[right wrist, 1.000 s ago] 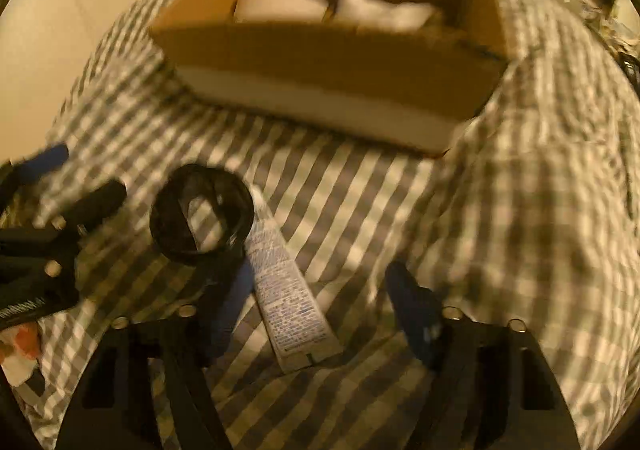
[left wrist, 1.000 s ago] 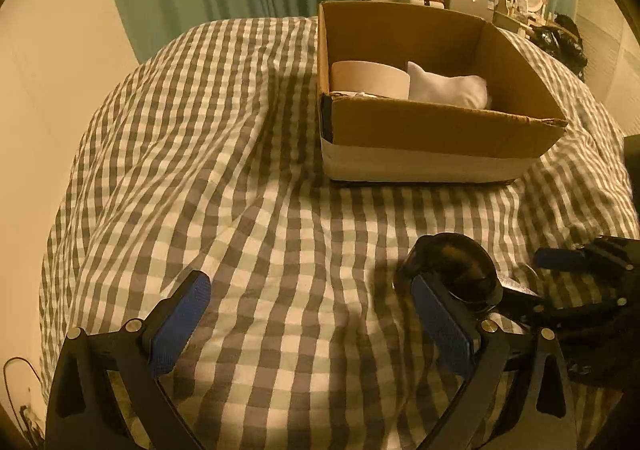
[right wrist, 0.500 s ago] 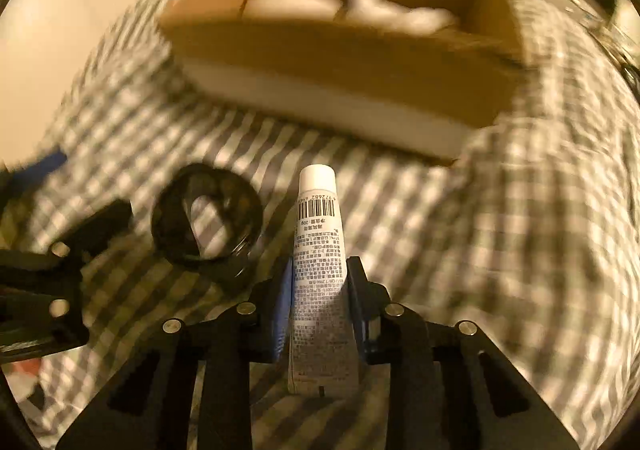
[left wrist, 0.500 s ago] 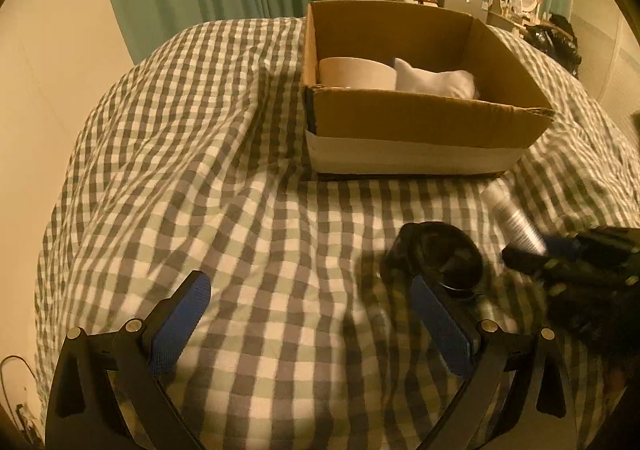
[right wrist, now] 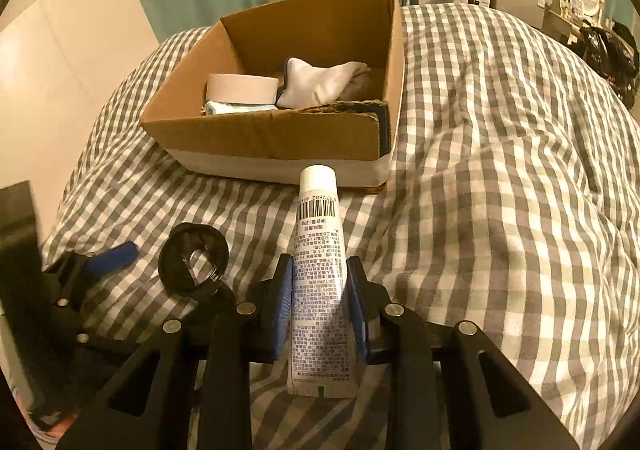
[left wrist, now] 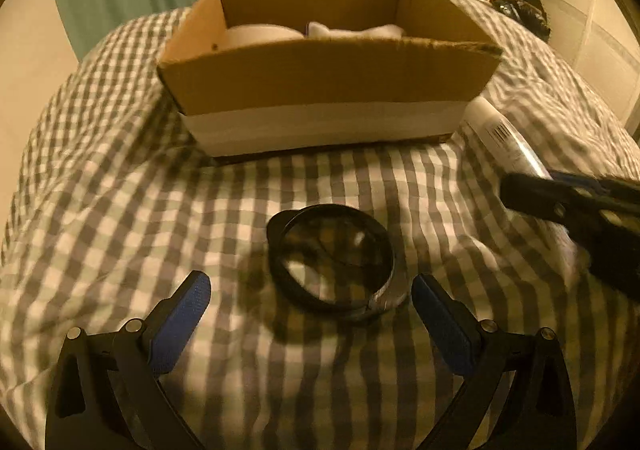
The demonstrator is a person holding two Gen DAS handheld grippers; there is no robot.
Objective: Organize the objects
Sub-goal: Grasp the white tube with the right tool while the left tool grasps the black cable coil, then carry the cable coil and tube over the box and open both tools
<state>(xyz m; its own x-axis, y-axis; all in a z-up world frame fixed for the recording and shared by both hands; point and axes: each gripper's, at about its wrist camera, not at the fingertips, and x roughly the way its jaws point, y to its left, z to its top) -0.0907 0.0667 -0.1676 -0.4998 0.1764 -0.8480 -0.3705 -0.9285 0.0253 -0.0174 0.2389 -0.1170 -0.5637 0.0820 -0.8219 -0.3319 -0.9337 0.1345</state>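
The right gripper, open a second ago with the white tube lying on the checked bedspread, has clamped onto it and lifted it clear — cap toward the cardboard box. The left gripper has shifted — the black ring now sits just ahead of its open jaws, no longer by the right finger.

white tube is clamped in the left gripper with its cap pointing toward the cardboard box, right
Not quite: the right gripper clamps the white tube, as the right wrist view shows. The left gripper is open over the black ring. The cap does point toward the cardboard box.

Dim amber light, fisheye-warped, slightly blurred.
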